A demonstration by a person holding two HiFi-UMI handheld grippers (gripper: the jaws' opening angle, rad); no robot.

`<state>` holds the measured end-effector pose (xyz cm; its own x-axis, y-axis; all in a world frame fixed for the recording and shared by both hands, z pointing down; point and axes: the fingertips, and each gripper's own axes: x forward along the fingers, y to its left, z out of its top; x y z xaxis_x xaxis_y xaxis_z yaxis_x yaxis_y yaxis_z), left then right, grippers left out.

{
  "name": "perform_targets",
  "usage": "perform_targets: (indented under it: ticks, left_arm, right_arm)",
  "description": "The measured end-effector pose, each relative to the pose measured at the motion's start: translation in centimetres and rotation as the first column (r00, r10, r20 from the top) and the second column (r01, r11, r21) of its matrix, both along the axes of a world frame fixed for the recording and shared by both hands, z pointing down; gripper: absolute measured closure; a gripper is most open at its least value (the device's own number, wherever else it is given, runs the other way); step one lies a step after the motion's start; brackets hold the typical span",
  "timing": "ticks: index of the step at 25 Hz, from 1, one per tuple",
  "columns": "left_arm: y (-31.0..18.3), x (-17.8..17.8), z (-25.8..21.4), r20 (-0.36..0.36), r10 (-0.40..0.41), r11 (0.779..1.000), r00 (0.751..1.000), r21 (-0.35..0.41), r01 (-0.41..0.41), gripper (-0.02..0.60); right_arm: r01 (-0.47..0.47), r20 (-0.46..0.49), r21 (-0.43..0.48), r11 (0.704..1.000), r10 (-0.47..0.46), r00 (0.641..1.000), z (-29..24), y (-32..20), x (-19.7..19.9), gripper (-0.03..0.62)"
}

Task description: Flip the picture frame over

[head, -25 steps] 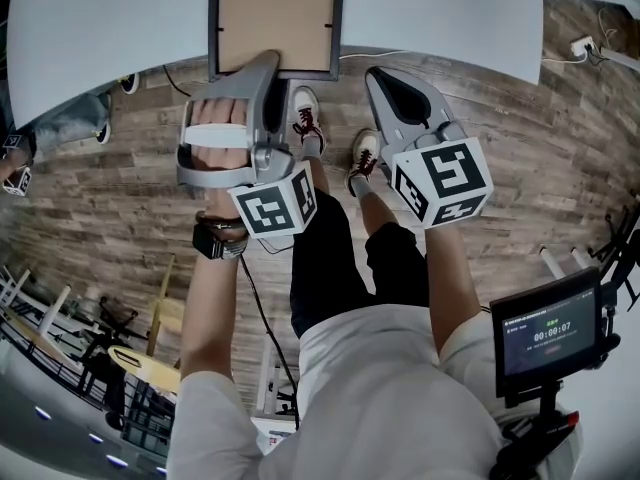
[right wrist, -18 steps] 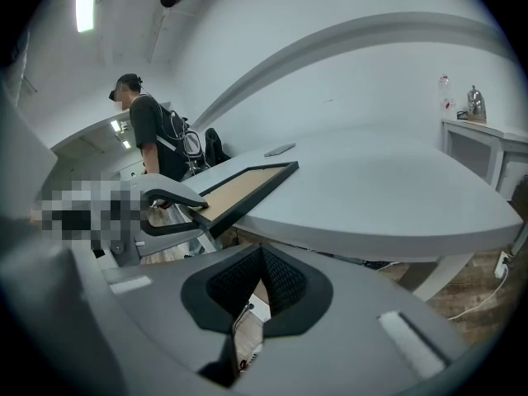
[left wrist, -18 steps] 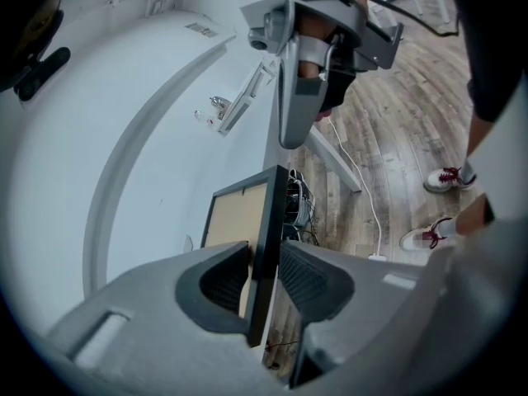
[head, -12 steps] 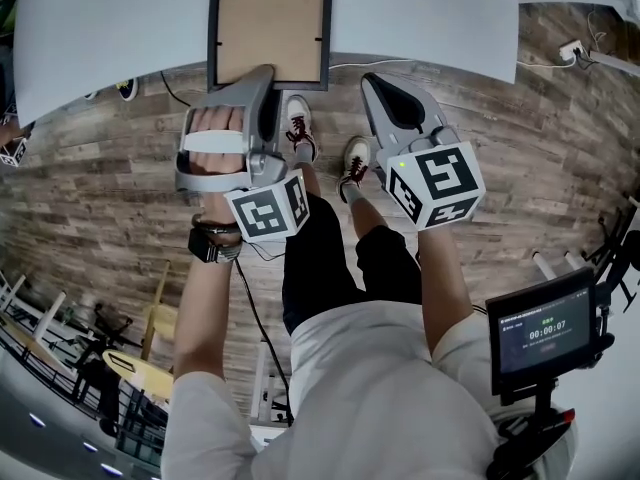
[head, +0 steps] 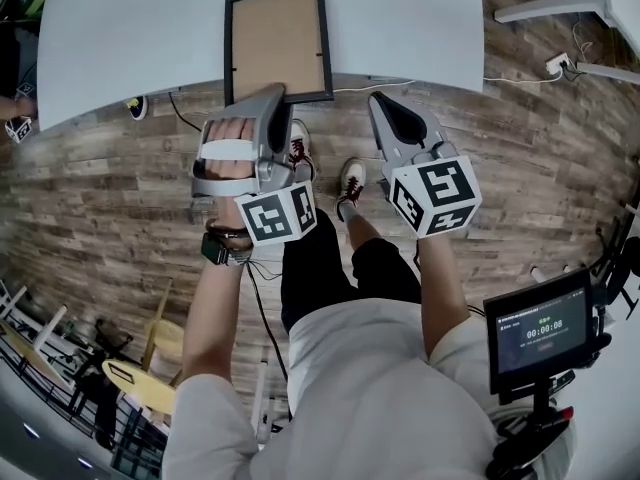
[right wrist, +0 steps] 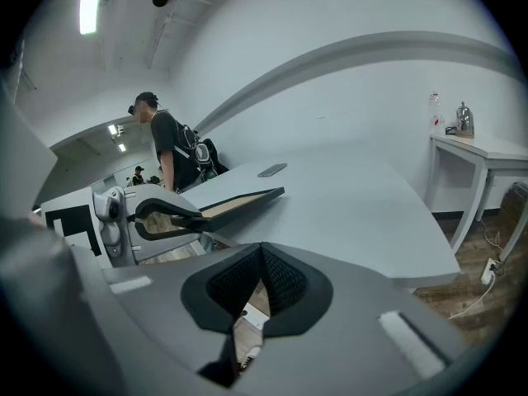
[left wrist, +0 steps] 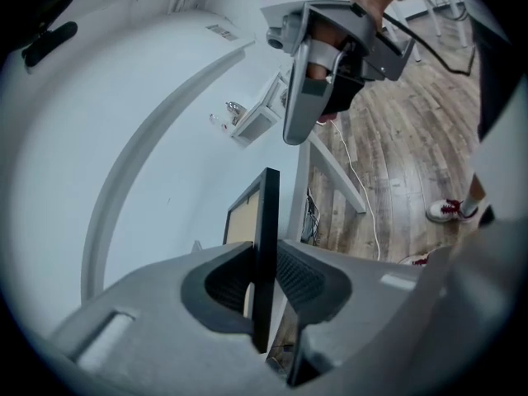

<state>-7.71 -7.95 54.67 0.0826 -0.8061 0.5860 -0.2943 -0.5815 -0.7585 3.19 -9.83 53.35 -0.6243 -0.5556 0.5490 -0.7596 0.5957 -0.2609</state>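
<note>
While its jaws have just been closing, the left gripper [head: 277,92] at centre frame pinches the near edge of the black-rimmed rectangular picture frame [head: 278,43], brown backing up, that edge raised off the white table [head: 120,38] at top. Right of it, the right gripper [head: 381,99] hangs empty, jaws pressed together.

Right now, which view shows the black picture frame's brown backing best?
Head view: the black picture frame with brown backing shows nearly whole from above. Left gripper view gives mostly its thin edge; right gripper view shows it side-on, tilted.
</note>
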Motion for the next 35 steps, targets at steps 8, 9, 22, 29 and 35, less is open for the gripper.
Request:
perform_targets:
  ticks: [8, 9, 22, 29, 35]
  left_arm:
    - [0.1, 1.7, -1.1, -0.134, -0.053, 0.998, 0.990, -0.037, 0.049, 0.499]
    - [0.3, 2.3, -2.5, -0.146, -0.060, 0.998, 0.987, -0.036, 0.056, 0.500]
    - [-0.5, 3.7, -9.0, -0.463, -0.173, 0.984, 0.869, -0.055, 0.167, 0.500]
    - [-0.1, 2.7, -11.0, -0.657, -0.259, 0.962, 0.708, -0.107, 0.253, 0.499]
    - [-0.3, 1.4, -11.9, -0.771, -0.326, 0.929, 0.547, -0.155, 0.336, 0.497]
  right_arm:
    - [0.012, -0.011, 0.022, 1.000, -0.011, 1.000, -1.9, 0.1, 0.8, 0.592]
    - [0.011, -0.011, 0.030, 0.999, -0.011, 1.000, -3.5, 0.3, 1.4, 0.592]
    - [-0.004, 0.020, 0.068, 0.998, 0.003, 1.000, -11.5, -1.1, 2.2, 0.592]
    - [0.002, 0.039, 0.072, 0.997, -0.005, 0.999, -13.2, -1.0, 1.2, 0.592]
    - [0.010, 0.056, 0.060, 0.998, -0.013, 0.998, -13.5, -1.2, 0.5, 0.592]
